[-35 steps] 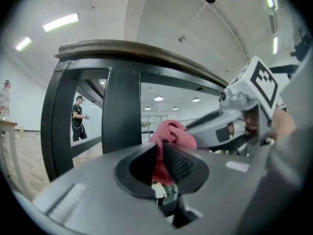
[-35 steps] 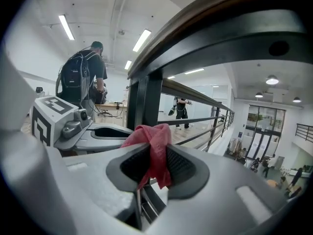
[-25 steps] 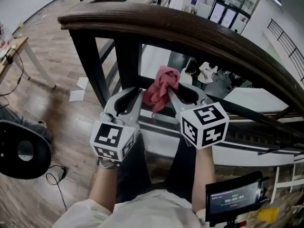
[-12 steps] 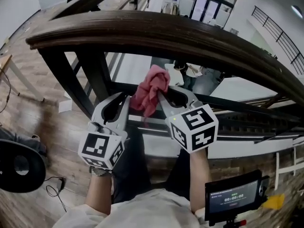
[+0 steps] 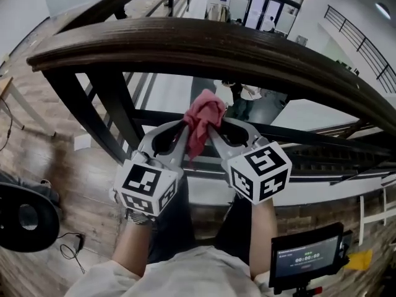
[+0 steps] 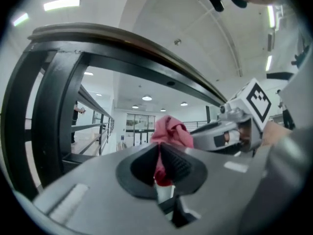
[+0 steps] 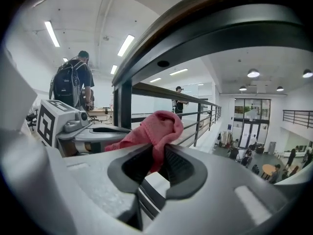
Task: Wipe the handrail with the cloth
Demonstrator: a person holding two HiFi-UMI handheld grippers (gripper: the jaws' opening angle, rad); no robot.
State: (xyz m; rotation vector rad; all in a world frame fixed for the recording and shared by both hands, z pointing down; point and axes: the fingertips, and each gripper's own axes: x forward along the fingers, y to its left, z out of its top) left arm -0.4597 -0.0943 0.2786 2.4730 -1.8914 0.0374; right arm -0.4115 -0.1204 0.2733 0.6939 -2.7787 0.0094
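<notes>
A crumpled pink cloth (image 5: 203, 116) hangs just below the dark wooden handrail (image 5: 216, 42), held from both sides. My left gripper (image 5: 184, 129) is shut on its left part and my right gripper (image 5: 211, 130) is shut on its right part, their tips almost meeting. In the left gripper view the cloth (image 6: 171, 131) bulges above the closed jaws of the left gripper (image 6: 160, 151), with the right gripper (image 6: 230, 131) alongside and the handrail (image 6: 122, 40) overhead. In the right gripper view the cloth (image 7: 156, 129) sits pinched in the right gripper (image 7: 157, 153), under the handrail (image 7: 220, 13).
Black posts (image 5: 93, 104) and a lower black rail (image 5: 309, 135) stand under the handrail. A round black object (image 5: 25, 215) lies on the wooden floor at left. A small screen (image 5: 306, 258) is at bottom right. A person with a backpack (image 7: 73, 84) stands behind.
My left gripper has moved right to the cloth and closed on it; before, only the right gripper held it. Both grippers and the cloth sit slightly higher, nearer the handrail.
</notes>
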